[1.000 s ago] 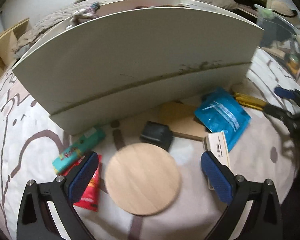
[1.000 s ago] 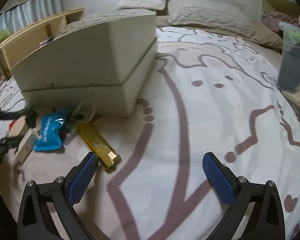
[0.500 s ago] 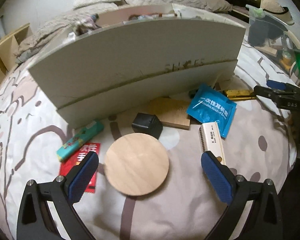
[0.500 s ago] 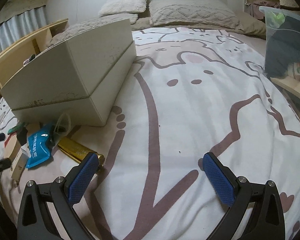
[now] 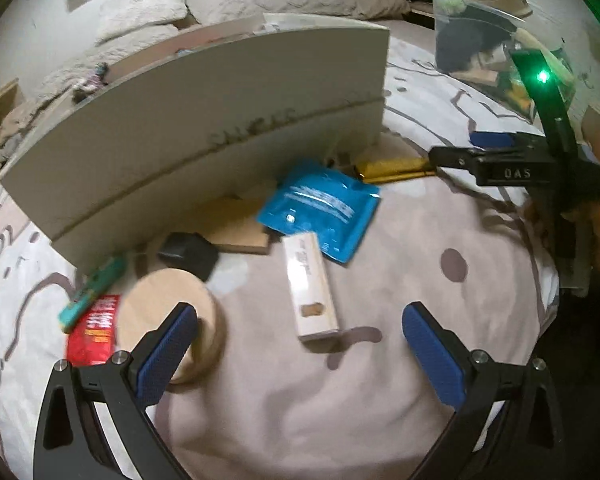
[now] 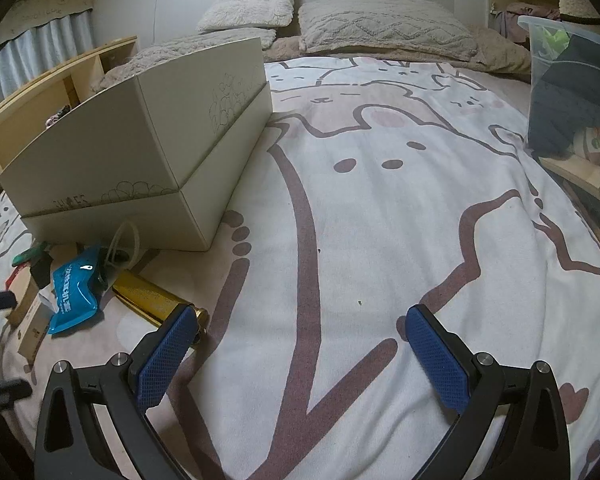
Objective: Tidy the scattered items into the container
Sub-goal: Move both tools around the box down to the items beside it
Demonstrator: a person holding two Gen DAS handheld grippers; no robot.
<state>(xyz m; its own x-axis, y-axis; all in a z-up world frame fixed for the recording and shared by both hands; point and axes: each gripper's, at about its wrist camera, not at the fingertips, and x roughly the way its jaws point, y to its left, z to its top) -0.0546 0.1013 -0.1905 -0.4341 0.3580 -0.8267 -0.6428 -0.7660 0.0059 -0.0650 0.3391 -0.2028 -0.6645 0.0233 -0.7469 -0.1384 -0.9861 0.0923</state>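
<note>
From your left wrist view: since half a second ago your left gripper [image 5: 300, 354] has swung right, so the pale slim box [image 5: 310, 286] now lies between its spread, empty fingers, where the wooden disc [image 5: 168, 332] lay before; the disc now sits behind the left fingertip. That makes the slim box look like your first pick. Nothing has gone in yet: every loose item lies on the bedspread [image 5: 340, 420] in front of the big cardboard box [image 5: 204, 120], the container. Count here: one disc, one slim box, one blue pouch [image 5: 320, 210], one wooden board [image 5: 236, 228], one black block [image 5: 188, 254], one green tube [image 5: 94, 286], one red packet [image 5: 94, 330], one gold bar [image 5: 392, 168] (motion blur softens all of them). Your right gripper [image 5: 496, 156] shows side-on near the gold bar.

From your right wrist view: your right gripper [image 6: 302, 354] has drawn back a little from the pile; its fingers are wide apart with nothing between them. The gold bar [image 6: 156, 300] ends just behind the left fingertip. One blue pouch [image 6: 74, 292] and one cardboard box [image 6: 140, 152] are clear; the rest crowd the left edge.
</note>
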